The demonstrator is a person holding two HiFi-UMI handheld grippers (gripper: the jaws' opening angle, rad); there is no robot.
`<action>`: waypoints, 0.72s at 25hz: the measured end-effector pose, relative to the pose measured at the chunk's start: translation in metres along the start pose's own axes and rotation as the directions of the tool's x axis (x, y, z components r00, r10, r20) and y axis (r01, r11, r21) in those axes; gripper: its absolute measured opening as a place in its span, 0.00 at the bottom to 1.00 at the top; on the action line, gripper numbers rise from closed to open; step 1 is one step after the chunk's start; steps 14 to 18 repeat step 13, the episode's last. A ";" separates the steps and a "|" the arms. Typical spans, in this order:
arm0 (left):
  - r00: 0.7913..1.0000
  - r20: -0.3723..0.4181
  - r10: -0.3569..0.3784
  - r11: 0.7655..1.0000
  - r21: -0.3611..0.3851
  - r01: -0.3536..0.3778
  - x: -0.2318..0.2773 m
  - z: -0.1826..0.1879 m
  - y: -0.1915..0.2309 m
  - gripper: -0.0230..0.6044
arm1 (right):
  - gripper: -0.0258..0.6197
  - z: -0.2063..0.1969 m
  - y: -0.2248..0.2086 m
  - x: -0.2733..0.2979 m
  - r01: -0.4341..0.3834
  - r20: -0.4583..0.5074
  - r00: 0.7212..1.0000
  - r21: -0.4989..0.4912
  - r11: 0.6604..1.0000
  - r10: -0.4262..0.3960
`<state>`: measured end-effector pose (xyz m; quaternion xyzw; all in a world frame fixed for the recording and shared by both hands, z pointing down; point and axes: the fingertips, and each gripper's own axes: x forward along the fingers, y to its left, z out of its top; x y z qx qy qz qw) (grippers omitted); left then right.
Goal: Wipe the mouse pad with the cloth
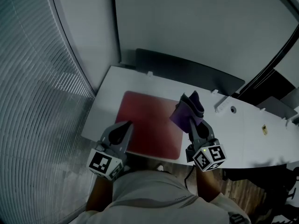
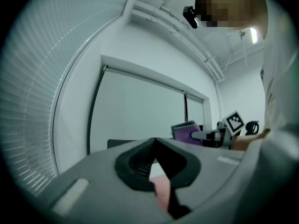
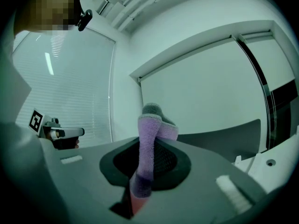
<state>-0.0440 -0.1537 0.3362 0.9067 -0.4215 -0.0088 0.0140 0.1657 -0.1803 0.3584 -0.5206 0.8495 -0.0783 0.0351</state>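
Observation:
A dark red mouse pad (image 1: 149,124) lies flat on the white desk (image 1: 243,139). My right gripper (image 1: 193,123) is shut on a purple and grey cloth (image 1: 188,110), which it holds up above the pad's right edge. The cloth (image 3: 148,146) stands pinched between the jaws in the right gripper view. My left gripper (image 1: 122,130) hovers over the pad's near left corner with its jaws closed together and nothing held; a strip of the pad (image 2: 161,190) shows below its tips (image 2: 155,164). The cloth (image 2: 189,133) appears there too.
Window blinds (image 1: 32,92) run along the left of the desk. A dark panel (image 1: 187,69) stands behind the desk against the wall. A small white fitting (image 1: 225,107) and a round hole sit on the desk right of the cloth. The desk's near edge is beside my body.

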 end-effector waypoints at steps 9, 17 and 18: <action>1.000 -0.023 -0.005 1.000 0.004 0.005 -0.003 0.005 -0.003 0.04 | 0.11 0.001 0.006 -0.001 -0.009 -0.022 1.000 0.012 1.000 0.010; 1.000 -0.016 -0.003 1.000 -0.007 0.002 -0.004 0.008 0.001 0.04 | 0.11 -0.001 0.012 0.004 -0.020 -0.032 0.999 0.007 1.000 0.020; 1.000 -0.016 -0.003 1.000 -0.007 0.002 -0.004 0.008 0.001 0.04 | 0.11 -0.001 0.012 0.004 -0.020 -0.032 0.999 0.007 1.000 0.020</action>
